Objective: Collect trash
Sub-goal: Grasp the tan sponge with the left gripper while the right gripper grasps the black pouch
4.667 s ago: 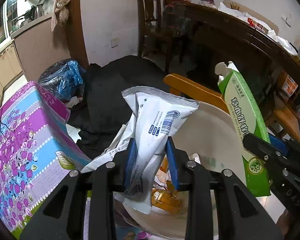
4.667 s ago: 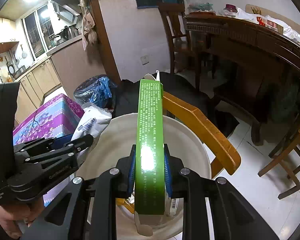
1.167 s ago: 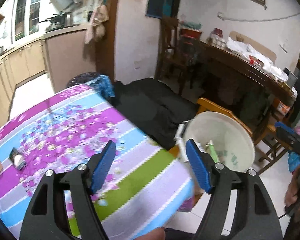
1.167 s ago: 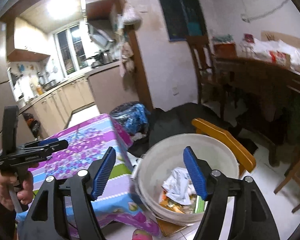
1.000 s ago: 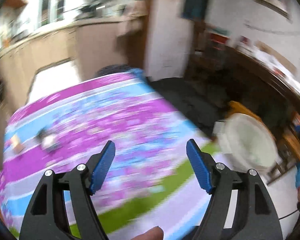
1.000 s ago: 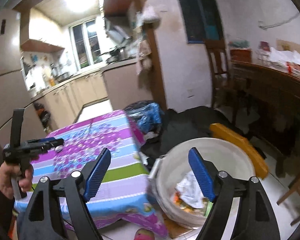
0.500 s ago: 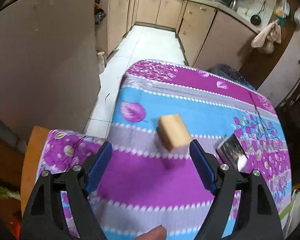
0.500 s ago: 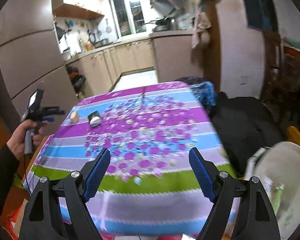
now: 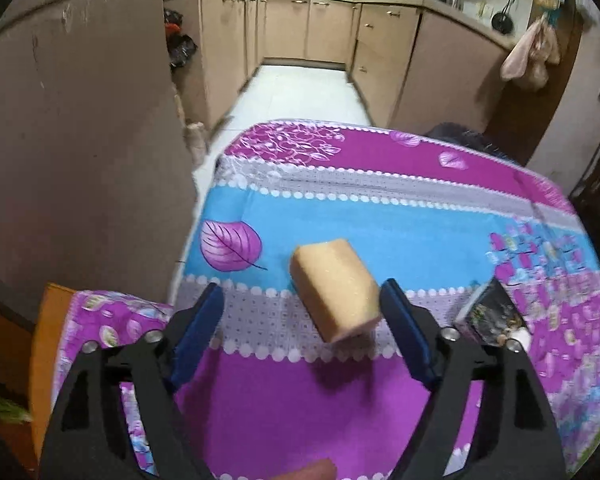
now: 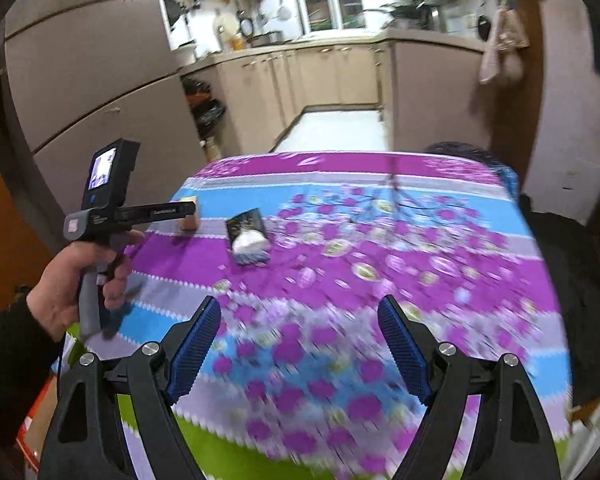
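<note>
A tan block-shaped piece of trash (image 9: 334,289) lies on the flowered tablecloth (image 9: 380,232); it also shows in the right wrist view (image 10: 189,221), partly behind the left gripper. My left gripper (image 9: 302,316) is open, its jaws standing on either side of the block and just short of it. A dark wrapper with a white end (image 9: 490,316) lies to the block's right, also in the right wrist view (image 10: 247,236). My right gripper (image 10: 300,344) is open and empty above the table's near part, well short of the wrapper.
Kitchen cabinets (image 9: 312,28) and a tiled floor aisle (image 9: 296,92) lie beyond the table. A tall brown cabinet (image 9: 80,140) stands close to the table's left edge. A dark heap (image 10: 560,264) sits past the right edge.
Both grippers let go of the packet and the green box at the bucket, then swung to the table. In the last half second the left gripper closed in on the tan block.
</note>
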Demonstrator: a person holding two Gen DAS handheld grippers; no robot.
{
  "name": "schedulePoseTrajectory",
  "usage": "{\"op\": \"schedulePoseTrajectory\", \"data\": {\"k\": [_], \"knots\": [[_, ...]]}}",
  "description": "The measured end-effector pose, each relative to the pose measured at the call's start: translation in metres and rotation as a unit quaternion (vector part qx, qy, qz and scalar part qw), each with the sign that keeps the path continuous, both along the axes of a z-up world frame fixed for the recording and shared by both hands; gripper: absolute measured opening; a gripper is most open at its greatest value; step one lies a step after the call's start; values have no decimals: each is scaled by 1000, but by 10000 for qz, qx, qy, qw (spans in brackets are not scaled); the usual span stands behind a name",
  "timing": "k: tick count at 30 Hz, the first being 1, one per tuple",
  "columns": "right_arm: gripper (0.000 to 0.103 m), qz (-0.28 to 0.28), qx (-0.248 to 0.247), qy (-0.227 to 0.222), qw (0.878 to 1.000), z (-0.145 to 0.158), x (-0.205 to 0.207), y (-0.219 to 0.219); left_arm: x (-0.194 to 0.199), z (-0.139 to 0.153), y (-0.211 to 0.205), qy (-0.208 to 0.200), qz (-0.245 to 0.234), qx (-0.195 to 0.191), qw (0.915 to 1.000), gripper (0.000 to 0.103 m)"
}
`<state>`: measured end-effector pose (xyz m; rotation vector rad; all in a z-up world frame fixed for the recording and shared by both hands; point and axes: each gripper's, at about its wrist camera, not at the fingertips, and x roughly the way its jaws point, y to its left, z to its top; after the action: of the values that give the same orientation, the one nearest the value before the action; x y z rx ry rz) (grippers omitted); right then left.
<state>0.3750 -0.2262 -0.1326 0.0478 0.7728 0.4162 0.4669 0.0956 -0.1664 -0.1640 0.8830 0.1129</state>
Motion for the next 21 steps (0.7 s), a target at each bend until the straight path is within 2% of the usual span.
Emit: {"op": "schedulePoseTrajectory", "data": {"k": [7,12,14,16,18,19,20,21], "knots": [[81,602,-136,109,9980,-15,59,53,1,-1,0,-179,-300,-702,9969,69],[81,964,-391,205,9944,-26,90,88,9,-10,-1,-110,-223,-716,9971,68],[81,1075,-479,268,9927,-29,100,97,9,-17,2,-61,-148,-746,9971,60],[78,1174,-575,352,9908,-34,114,107,8,-17,-2,-116,-160,-592,9981,58],[70,1224,-611,477,9894,-40,125,112,7,-16,-4,-125,-241,-590,9979,47],[67,1223,-646,516,9890,-44,130,116,8,-16,-5,-112,-285,-616,9976,45],[59,1227,-672,575,9885,-46,134,118,8,-15,-5,-104,-312,-650,9973,40],[55,1235,-678,611,9881,-49,135,119,9,-16,-6,-97,-318,-662,9973,40]]}}
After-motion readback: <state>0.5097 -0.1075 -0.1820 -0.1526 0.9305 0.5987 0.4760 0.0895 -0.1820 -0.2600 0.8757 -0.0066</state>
